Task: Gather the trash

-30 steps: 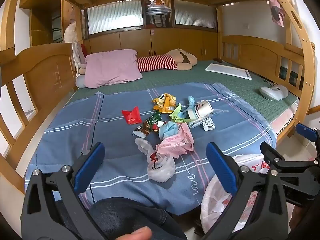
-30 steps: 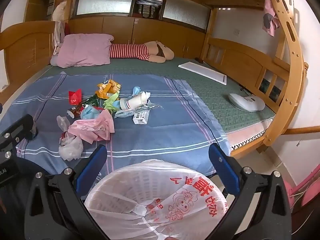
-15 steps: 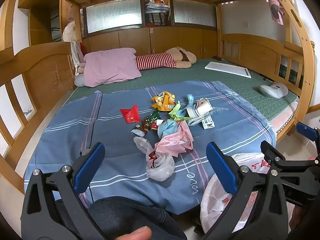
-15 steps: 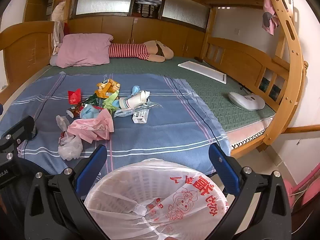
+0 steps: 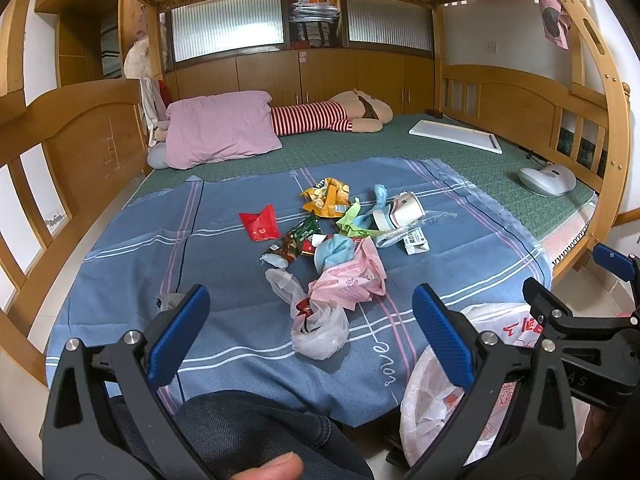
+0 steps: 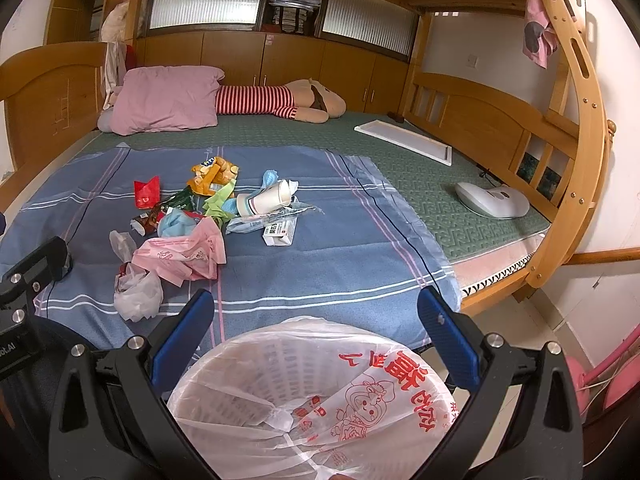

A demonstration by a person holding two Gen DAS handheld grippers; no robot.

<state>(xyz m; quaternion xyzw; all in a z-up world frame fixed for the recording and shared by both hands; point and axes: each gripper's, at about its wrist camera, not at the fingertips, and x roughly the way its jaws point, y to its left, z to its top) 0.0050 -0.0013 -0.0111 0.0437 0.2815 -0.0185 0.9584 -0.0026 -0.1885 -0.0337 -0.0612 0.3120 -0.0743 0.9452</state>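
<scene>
While both grippers hover off the bed's near edge, the blue sheet (image 5: 224,248) carries the trash pile (image 5: 336,240) mid-bed; lined bin (image 6: 304,396) sits below right gripper (image 6: 314,334). Left gripper (image 5: 308,332) and right: fingers apart, empty.

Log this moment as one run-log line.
left gripper: open, empty | right gripper: open, above lined bin | trash pile: on blue sheet, uncollected

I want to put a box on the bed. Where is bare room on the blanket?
Bare blanket lies between the small carton and the blanket's right edge, and left of the red wrapper. The middle is crowded, from the paper cup to the clear bag.
</scene>
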